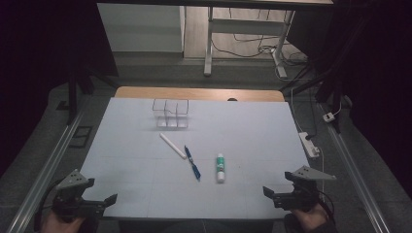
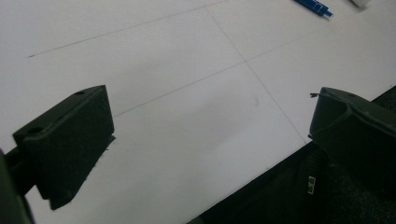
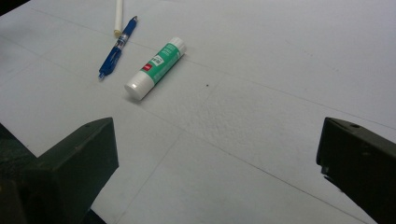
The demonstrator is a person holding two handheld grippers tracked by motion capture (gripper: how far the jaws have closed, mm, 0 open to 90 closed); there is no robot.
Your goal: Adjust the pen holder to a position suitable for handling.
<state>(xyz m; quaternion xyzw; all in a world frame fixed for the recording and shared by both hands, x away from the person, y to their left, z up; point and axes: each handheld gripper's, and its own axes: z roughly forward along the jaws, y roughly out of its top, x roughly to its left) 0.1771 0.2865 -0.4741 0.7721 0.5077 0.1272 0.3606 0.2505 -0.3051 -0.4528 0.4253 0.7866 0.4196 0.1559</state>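
The left gripper sits at the near left corner of the white table, held low by a hand at the near edge and pointing right along that edge. Its jaws stand wide apart with nothing between them. The right gripper mirrors it at the near right corner, held by the other hand and pointing left, its jaws also spread wide and empty.

A clear organizer with 3 compartments stands upright toward the far side of the table, and all 3 look empty.

3 things lie near the middle, well apart from both grippers: a white stick on the left, a blue pen just right of it, and a green-and-white glue stick farther right.

The right gripper view shows the glue stick's label and white cap, with the pen just beside it and the white stick's end nearly meeting the pen. The left gripper view catches the pen's tip at its top edge, over bare table and faint seam lines.
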